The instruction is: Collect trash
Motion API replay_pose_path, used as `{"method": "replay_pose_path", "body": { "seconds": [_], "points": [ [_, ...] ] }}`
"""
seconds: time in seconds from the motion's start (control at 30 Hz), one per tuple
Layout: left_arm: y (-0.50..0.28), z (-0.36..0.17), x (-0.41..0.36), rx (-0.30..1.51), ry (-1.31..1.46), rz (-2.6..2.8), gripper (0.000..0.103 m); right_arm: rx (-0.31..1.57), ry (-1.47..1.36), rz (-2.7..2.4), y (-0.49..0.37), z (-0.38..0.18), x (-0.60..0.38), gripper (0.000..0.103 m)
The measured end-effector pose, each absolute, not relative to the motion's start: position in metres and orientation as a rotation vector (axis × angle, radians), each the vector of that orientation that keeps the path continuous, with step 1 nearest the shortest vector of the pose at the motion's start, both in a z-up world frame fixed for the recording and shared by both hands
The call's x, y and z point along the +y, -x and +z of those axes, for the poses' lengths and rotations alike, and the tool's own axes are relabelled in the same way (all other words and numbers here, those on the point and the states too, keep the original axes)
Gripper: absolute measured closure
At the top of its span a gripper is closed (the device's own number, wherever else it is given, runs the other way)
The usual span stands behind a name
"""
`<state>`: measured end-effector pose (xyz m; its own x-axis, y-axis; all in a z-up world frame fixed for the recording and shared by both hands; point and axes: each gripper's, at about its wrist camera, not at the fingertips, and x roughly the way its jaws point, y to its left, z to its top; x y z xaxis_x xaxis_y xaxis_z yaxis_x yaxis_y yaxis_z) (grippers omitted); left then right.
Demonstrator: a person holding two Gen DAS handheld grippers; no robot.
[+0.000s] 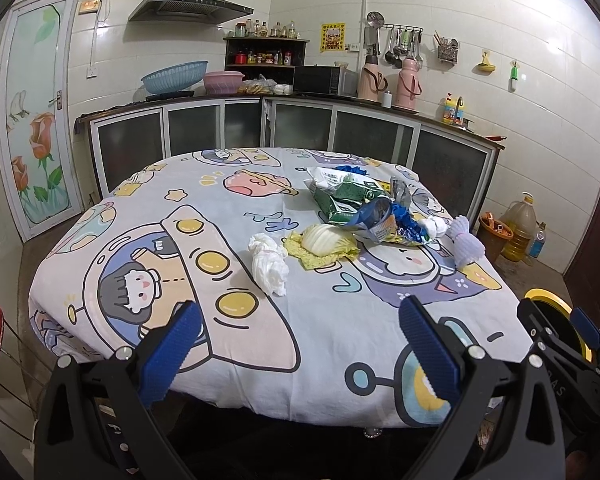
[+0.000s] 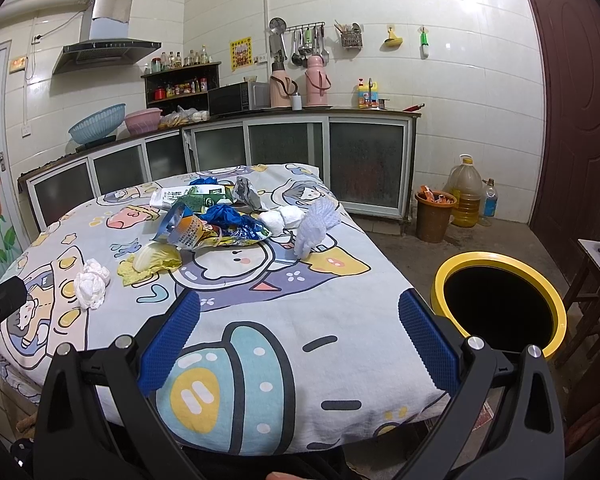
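Where the cartoon-printed tablecloth (image 1: 260, 344) fills the middle of both views, the trash is found heaped toward the upper centre and right of the frame. Listed: a crumpled white tissue wad (image 1: 269, 265), set apart at the near left of the heap; a pale cabbage piece on yellowed leaves (image 1: 320, 242); green-and-white wrappers (image 1: 342, 192); a torn blue snack bag (image 1: 384, 220) with crinkled blue plastic; a silver foil scrap (image 2: 247, 193); a white paper ball (image 2: 282, 218); a white foam fruit net (image 2: 315, 226), at the right end. A yellow-rimmed bin (image 2: 500, 300) with a black interior is seen on the floor at lower right of the right wrist view — just beside the table edge. Left gripper (image 1: 300, 328): blue pads spread wide, nothing held. Right gripper (image 2: 300, 324): likewise spread, empty — above the near table edge.
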<state>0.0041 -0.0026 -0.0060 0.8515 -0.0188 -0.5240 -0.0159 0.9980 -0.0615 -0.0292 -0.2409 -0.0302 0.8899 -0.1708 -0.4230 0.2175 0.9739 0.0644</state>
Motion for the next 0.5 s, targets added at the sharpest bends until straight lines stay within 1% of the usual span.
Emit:
{"method": "replay_pose_path", "body": {
  "seconds": [0.5],
  "points": [
    [-0.0022, -0.011, -0.0044, 0.565, 0.066, -0.01, 0.008, 0.431, -0.112, -0.202, 0.0289, -0.0307, -0.2418, 0.008]
  ]
}}
